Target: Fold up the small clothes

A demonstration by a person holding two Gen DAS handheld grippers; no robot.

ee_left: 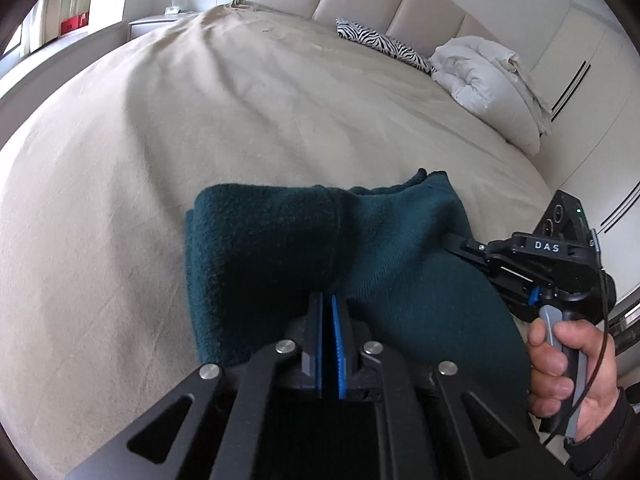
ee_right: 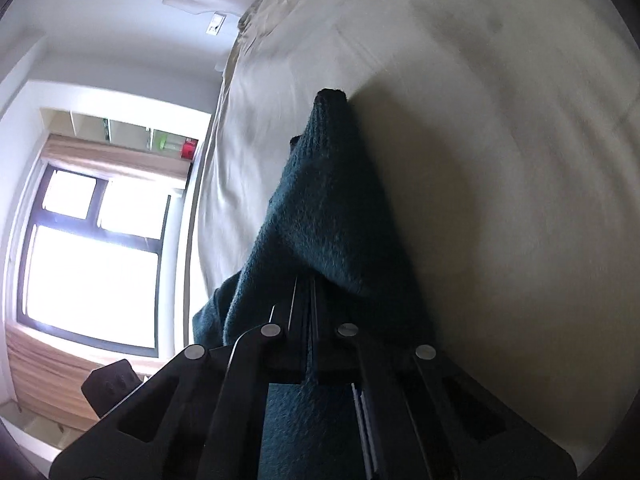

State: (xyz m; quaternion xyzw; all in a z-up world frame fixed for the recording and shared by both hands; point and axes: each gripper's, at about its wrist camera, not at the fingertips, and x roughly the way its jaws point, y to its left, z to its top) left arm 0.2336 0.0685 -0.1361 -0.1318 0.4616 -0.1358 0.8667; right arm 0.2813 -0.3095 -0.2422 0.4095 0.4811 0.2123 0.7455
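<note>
Beige bed [ee_left: 200, 128] carries green garment [ee_left: 272, 248], zebra cushion [ee_left: 380, 42], white duvet [ee_left: 484, 76].

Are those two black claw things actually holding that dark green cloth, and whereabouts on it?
Yes. The left gripper pinches the green garment at its near edge; the right gripper clamps its right-hand edge.

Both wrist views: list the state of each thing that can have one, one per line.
Dark green garment: partly folded, on the bed sheet.
Left gripper: shut, at the garment's near edge.
Right gripper: shut on the garment.
White duvet: bundled beside the headboard.
</note>
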